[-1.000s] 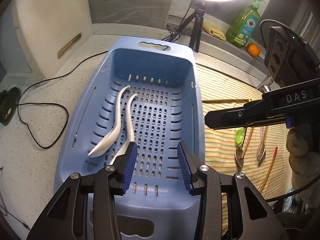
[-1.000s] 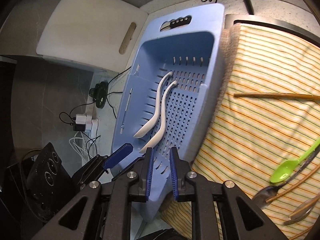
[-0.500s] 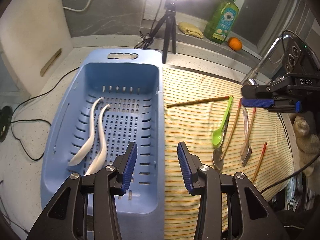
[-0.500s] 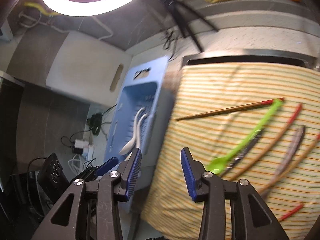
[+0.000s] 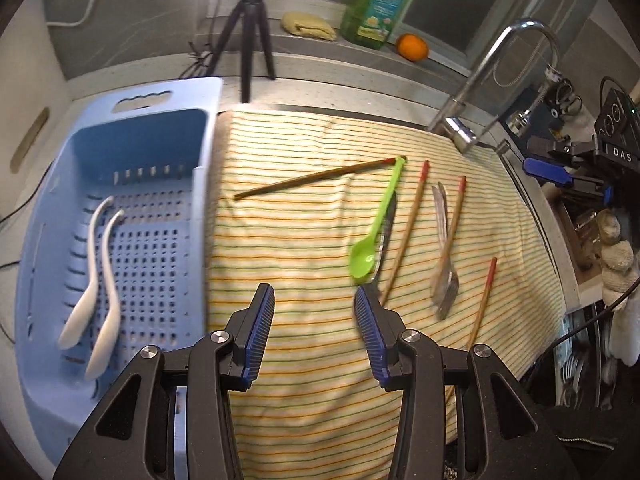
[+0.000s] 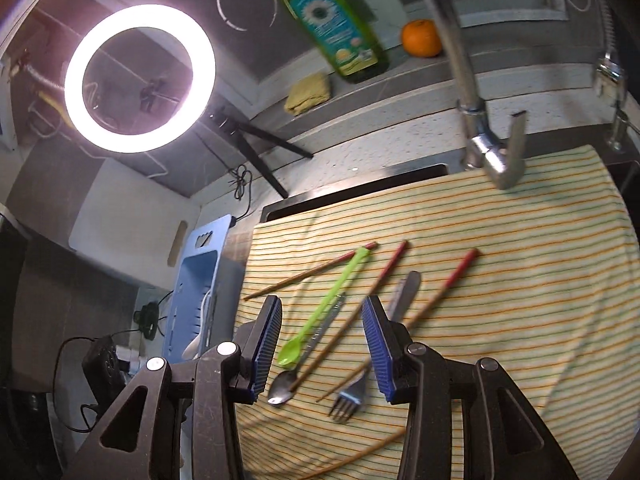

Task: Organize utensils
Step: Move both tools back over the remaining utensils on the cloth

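Sorting appears half done from the left wrist: two white spoons (image 5: 94,280) lie in the blue basket (image 5: 208,152); left gripper (image 5: 314,334) hangs spread and empty, green spoon (image 5: 374,236) just ahead. Right wrist: right gripper (image 6: 322,346) spread, empty, that spoon and probably a steel one between its fingers.

We see strong fisheye distortion in both views: straight edges bow outward and the corners fall to black vignette. The ring light (image 6: 140,78) is the main source; in the right wrist view it blows out to white glare, and in the left wrist view only its lower rim glows at the top edge. The cloth (image 5: 304,248) is evenly and brightly lit, with soft shadows under the left gripper (image 5: 314,336). The basket (image 5: 52,360) shows blur toward the frame edge.
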`<state>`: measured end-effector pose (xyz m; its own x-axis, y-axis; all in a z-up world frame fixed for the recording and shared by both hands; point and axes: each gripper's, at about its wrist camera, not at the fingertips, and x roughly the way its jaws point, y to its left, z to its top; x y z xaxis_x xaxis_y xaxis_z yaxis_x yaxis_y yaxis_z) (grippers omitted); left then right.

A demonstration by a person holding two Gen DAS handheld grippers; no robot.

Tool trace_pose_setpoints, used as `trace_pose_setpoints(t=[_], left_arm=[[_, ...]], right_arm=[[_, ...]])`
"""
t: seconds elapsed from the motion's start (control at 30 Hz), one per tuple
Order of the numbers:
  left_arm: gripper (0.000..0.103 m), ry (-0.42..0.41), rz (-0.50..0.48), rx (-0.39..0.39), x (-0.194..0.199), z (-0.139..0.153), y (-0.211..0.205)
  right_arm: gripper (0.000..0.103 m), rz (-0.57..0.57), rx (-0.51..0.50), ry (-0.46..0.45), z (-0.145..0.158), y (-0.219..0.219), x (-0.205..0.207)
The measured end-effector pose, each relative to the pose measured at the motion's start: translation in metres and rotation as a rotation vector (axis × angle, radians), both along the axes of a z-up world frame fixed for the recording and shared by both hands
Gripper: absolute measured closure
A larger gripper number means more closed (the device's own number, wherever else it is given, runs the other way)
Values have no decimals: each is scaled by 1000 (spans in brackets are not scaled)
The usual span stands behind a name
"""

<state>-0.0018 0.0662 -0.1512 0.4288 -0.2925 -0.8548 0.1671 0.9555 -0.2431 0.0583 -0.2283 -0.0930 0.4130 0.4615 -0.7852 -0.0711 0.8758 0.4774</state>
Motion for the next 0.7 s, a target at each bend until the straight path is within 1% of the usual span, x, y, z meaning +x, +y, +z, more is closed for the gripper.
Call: trace_pose_setpoints(t=[0.07,0.1,0.2,0.37,0.43,0.53,0.6,0.7], left_arm=[[62,16,-31,-17,2,-3,-9],[63,24,-52,-13,2,-4,-14],[64,27,-120,32,-1,-7,-29],[66,33,-188,55,3,-8,-43],[66,33,-201,61,8,-8,-45],[67,20,-224,93,16,-6,-49],[72,12,-239,118,22,-3,-49],[74,-9,-268,170,35,2,-50]], right_arm=[[64,-15,-22,30,-6,-7,-6],[64,-21,-26,50,-10,-13,-11],[64,-50,-22,107,-25,-25,-28],[65,-126,26,183,-49,-43,-47],[65,-152,45,201,-55,-49,-52],[65,-180,54,212,-60,-54,-56],[65,-187,59,225,-63,-54,-58],[66,-180,80,242,-68,-49,-58]])
